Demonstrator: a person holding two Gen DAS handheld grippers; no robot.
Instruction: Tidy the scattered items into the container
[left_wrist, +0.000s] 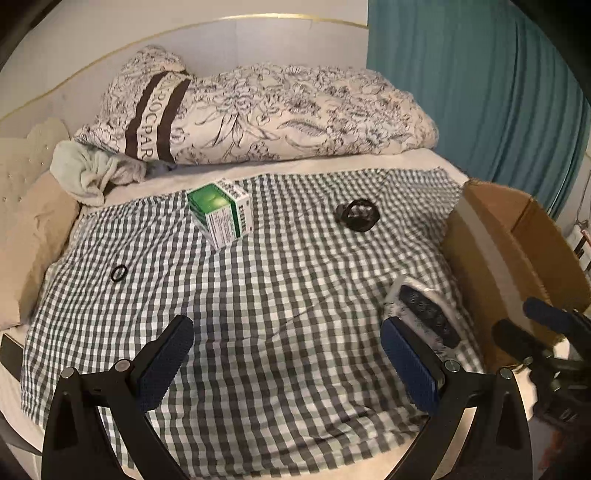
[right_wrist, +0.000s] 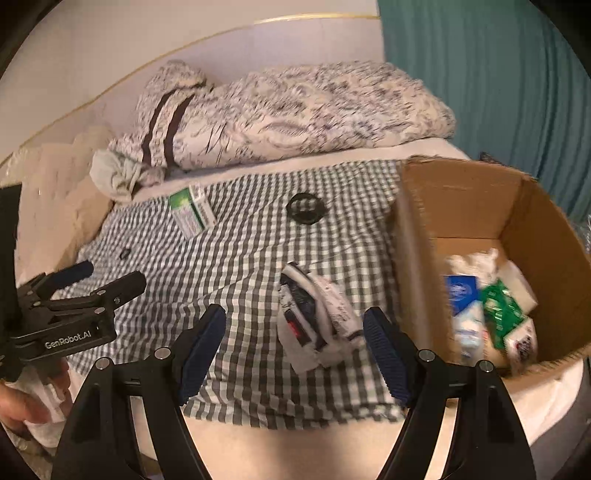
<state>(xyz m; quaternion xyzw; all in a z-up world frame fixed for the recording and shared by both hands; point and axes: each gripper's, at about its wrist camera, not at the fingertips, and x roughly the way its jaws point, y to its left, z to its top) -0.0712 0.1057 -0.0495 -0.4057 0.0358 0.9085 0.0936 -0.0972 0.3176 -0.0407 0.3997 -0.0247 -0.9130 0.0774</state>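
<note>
A cardboard box (right_wrist: 458, 206) stands at the right of the checkered cloth (left_wrist: 277, 280), with several packets inside. A green and white carton (left_wrist: 219, 212) lies at the far left, also in the right wrist view (right_wrist: 190, 212). A black round object (left_wrist: 357, 215) lies far middle, seen again in the right wrist view (right_wrist: 306, 208). A small black ring (left_wrist: 119, 273) lies left. A wrapped remote-like pack (right_wrist: 317, 317) lies next to the box, also in the left wrist view (left_wrist: 424, 314). My left gripper (left_wrist: 288, 358) is open and empty. My right gripper (right_wrist: 295, 350) is open, just before the pack.
A folded floral duvet (left_wrist: 266, 114) lies across the far side of the bed. A pale green cloth (left_wrist: 88, 170) and beige pillows (left_wrist: 33, 236) sit at the left. A teal curtain (left_wrist: 480, 92) hangs at the right behind the box.
</note>
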